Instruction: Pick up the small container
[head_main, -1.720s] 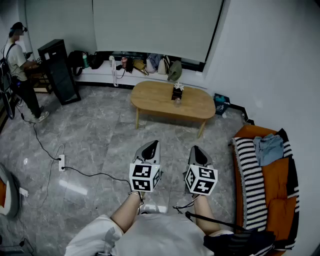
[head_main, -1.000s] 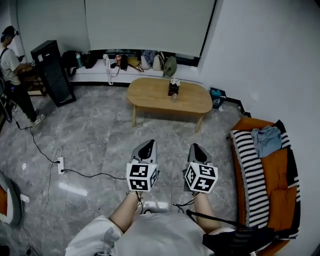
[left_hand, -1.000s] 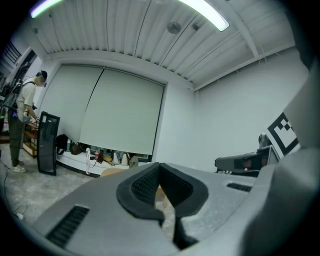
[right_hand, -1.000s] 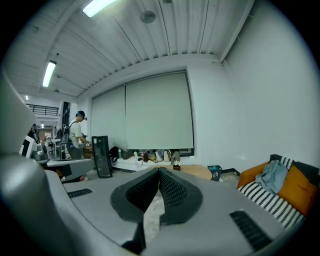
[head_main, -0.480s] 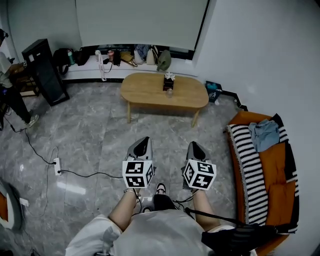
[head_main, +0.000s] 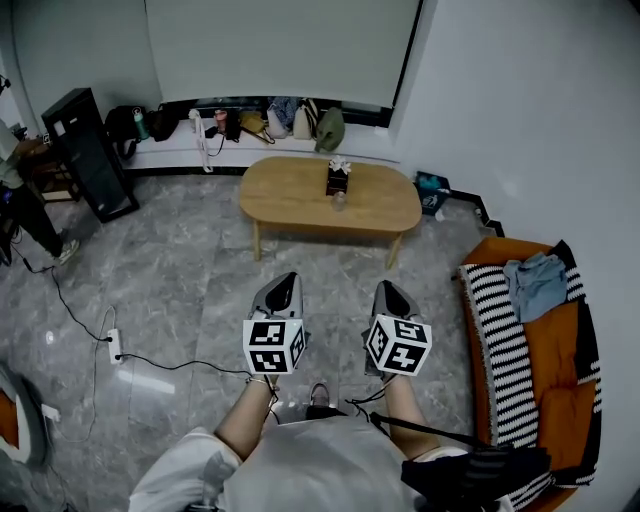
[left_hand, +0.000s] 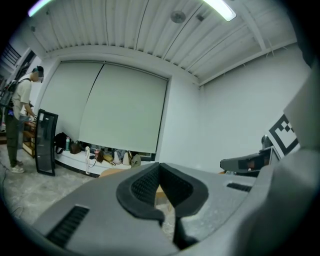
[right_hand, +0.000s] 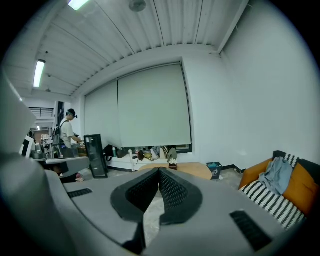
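Grey marble floor leads to an oval light-wood coffee table. Left gripper and right gripper, jaws pressed together and empty, point toward it from well apart. On the tabletop, just beside a dark tissue box, stands the small clear container. This looks like the approach step; next, get near and spread one gripper's jaws.

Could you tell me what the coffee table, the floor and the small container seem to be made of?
Coffee table: probably wood, matt; even tan top with matching legs.
Floor: polished stone or marble-look tile; grey veining, joint lines, bright glare.
Small container: perhaps clear glass or plastic; it looks pale and translucent, but is too small to tell.
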